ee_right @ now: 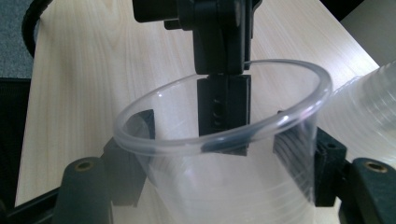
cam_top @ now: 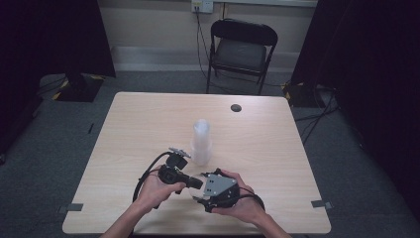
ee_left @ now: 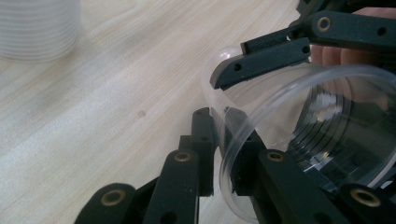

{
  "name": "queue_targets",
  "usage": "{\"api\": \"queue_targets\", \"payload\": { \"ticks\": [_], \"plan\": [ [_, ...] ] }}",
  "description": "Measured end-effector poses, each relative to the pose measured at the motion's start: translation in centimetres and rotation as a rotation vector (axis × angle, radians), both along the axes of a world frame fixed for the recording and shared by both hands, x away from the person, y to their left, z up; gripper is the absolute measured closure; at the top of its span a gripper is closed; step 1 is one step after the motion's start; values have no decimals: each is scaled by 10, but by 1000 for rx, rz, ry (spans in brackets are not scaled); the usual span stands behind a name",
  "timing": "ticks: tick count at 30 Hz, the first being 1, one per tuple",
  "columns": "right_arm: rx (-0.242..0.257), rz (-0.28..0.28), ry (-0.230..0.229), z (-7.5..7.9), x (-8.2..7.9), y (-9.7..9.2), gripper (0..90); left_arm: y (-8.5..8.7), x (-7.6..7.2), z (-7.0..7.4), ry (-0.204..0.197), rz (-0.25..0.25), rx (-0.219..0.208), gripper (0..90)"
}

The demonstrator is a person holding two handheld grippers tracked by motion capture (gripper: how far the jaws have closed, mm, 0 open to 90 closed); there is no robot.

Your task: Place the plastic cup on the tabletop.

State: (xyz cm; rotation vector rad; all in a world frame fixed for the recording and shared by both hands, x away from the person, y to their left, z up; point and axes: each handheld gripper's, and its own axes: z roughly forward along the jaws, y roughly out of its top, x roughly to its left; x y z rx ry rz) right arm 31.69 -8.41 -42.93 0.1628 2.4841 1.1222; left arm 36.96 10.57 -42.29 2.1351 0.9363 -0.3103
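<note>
Near the front edge of the table, we have a clear plastic cup held between both grippers, just in front of the stack of cups.

Right gripper straddles the cup body, one jaw on each side of the wall; the pads look seated on it, so we read it as grasping the cup. Left gripper has its jaws on the rim, one inside the cup, one outside. The gap there is narrow but we can't tell if the pads are actually pressing the wall.

Our read: this is a handover, or a separation of one cup from the stack, with the cup already clear of the stack and tilted on its side.

Next move, as we judge it: pick one owner. If the right keeps it, the left must let go of the rim fully and back out along the cup axis, no side drag. The wall is thin and flexes, so squeeze lightly.
</note>
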Motion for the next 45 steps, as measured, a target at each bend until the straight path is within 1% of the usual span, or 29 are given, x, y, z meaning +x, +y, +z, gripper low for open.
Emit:
{"api": "queue_targets", "payload": {
  "ticks": [1, 2, 3, 4, 5, 9, 10, 11, 15, 16, 17, 18, 19, 23, 24, 25, 28, 29, 30, 31, 33, 35, 36, 37, 38, 39, 41, 44, 45],
  "plan": [
    [3, -6, 4, 0, 1, -1, 299, 0, 0, -1, -12, 6, -2, 809],
    [3, -6, 4, 0, 1, -1, 299, 0, 0, -1, -12, 6, -2, 809],
    [14, -20, 23, -1, 1, -2, 297, -1, -2, 0, -30, 12, 19, 802],
    [14, -20, 23, -1, 1, -2, 297, -1, -2, 0, -30, 12, 19, 797],
    [24, -28, 27, -1, 1, -3, 297, -2, -3, 1, -37, 12, 13, 794],
    [26, -37, 27, 0, 2, -5, 300, -1, -3, 1, -52, 5, -3, 767],
    [32, -39, 30, 0, 3, -6, 300, 0, -3, 2, -74, 7, -1, 759],
    [44, -50, 33, 0, 4, -7, 301, 0, -3, 3, -82, 12, -13, 742],
    [53, -60, 41, 0, 4, -10, 303, 1, -4, 3, -104, 21, -18, 714],
    [53, -63, 42, 1, 4, -10, 303, 1, -4, 3, -113, 27, -17, 695],
    [52, -72, 47, 0, 5, -11, 300, 1, -4, 2, -120, 32, -17, 638],
    [52, -72, 47, 0, 5, -11, 300, 1, -4, 2, -124, 37, -14, 638],
    [59, -81, 63, 0, 7, -12, 300, 2, -4, 2, -129, 46, -21, 621],
    [62, -90, 66, -1, 9, -14, 301, 4, -5, 3, -150, 59, -26, 575],
    [65, -99, 70, -1, 10, -15, 302, 4, -5, 3, -164, 56, -24, 549],
    [65, -102, 71, 0, 11, -15, 302, 4, -6, 4, -200, 60, -19, 530],
    [60, -124, 72, -1, 12, -16, 303, 5, -7, 6, -221, 59, -19, 507],
    [60, -131, 70, -1, 13, -16, 303, 4, -8, 6, -238, 60, -17, 495],
    [60, -131, 70, -1, 13, -16, 303, 4, -8, 6, -238, 60, -17, 484],
    [63, -134, 74, -1, 14, -17, 303, 4, -9, 6, -263, 62, -14, 484],
    [68, -143, 75, 0, 15, -18, 304, 4, -10, 7, -293, 64, -14, 423],
    [73, -147, 78, 0, 16, -20, 304, 6, -10, 8, -330, 65, -14, 394],
    [75, -155, 82, 0, 17, -21, 304, 6, -10, 8, -349, 76, -15, 342],
    [75, -157, 82, 0, 17, -21, 305, 7, -10, 9, -374, 85, -14, 327],
    [76, -162, 87, 0, 18, -22, 305, 7, -10, 9, -374, 85, -14, 316],
    [76, -162, 87, 0, 18, -22, 305, 7, -10, 9, -384, 97, -27, 316],
    [74, -181, 85, -1, 19, -23, 306, 9, -10, 10, -407, 91, -30, 284],
    [82, -196, 79, -1, 20, -24, 308, 9, -10, 10, -418, 88, -22, 264],
    [85, -207, 84, 0, 21, -25, 308, 10, -10, 10, -436, 89, -23, 253]
  ]
}}
